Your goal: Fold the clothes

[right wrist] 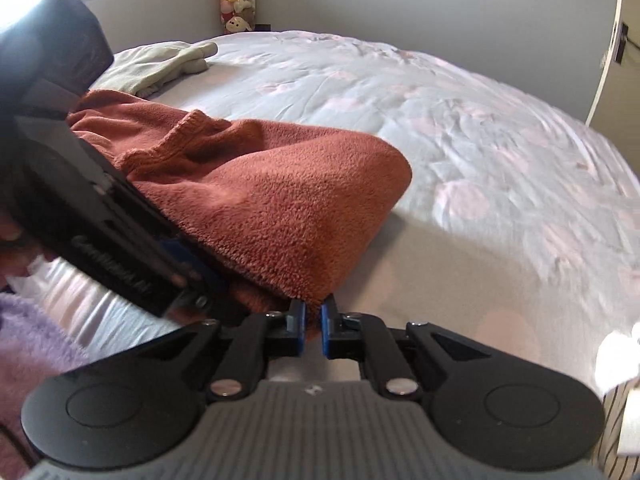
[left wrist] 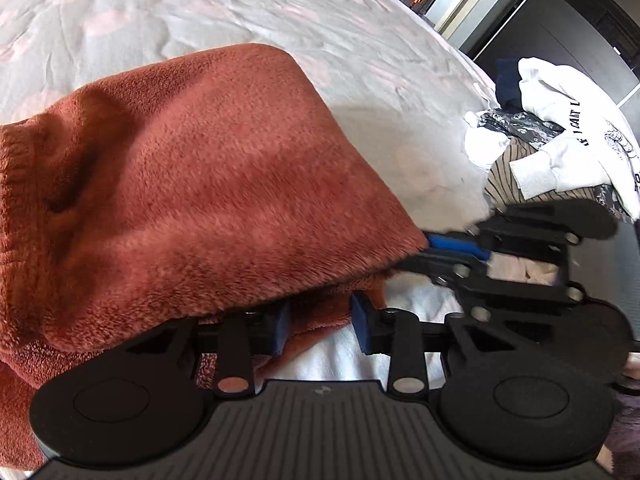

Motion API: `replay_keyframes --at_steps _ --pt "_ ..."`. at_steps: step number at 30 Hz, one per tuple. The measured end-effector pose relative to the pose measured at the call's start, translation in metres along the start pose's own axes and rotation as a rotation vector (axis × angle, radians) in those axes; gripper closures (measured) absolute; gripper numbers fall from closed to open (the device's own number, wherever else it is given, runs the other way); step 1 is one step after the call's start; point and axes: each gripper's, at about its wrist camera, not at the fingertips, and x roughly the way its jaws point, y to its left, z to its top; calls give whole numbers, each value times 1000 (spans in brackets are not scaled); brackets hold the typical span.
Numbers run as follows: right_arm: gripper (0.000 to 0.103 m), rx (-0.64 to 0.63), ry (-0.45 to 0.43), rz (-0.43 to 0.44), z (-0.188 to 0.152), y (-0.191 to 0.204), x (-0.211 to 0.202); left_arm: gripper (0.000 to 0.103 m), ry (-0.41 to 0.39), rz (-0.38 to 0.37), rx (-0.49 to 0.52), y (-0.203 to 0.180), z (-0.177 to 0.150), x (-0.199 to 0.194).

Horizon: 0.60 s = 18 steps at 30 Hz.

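A rust-red fleece garment lies bunched on the bed, its ribbed neckline toward the far left. My right gripper is shut on the garment's near corner, with the blue pads almost together and the hem caught at their tips. In the left wrist view, the right gripper comes in from the right and pinches that same corner. My left gripper stands part open at the garment's near edge. Fleece drapes over its left finger and a loose lower layer lies between the pads, unpinched. Seen from the right wrist, the left gripper sits against the garment's left side.
The bed has a pale quilt with pink blotches. A pile of clothes, including a white sweatshirt and a striped piece, lies at the right edge. A beige garment lies far left, and purple fluffy fabric is near me.
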Motion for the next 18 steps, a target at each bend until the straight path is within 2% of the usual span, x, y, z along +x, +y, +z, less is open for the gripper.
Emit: replay_keyframes --at_steps 5,10,13,15,16,17,18 --pt "97 38 52 55 -14 1 -6 76 -11 16 2 -1 -1 2" --pt "97 0 99 125 -8 15 4 76 -4 20 1 0 -2 -3" --pt "96 -17 126 111 -7 18 10 76 16 19 43 -5 -6 -13" --pt "95 -13 130 94 -9 18 10 71 16 14 83 -6 -11 -27" --pt "91 -9 132 86 -9 18 9 68 11 5 94 -5 -14 -35" --pt "90 16 127 82 -10 15 7 60 4 -2 103 -4 -17 -43" --pt "89 39 120 82 -11 12 3 58 -9 -7 108 -1 -20 -53"
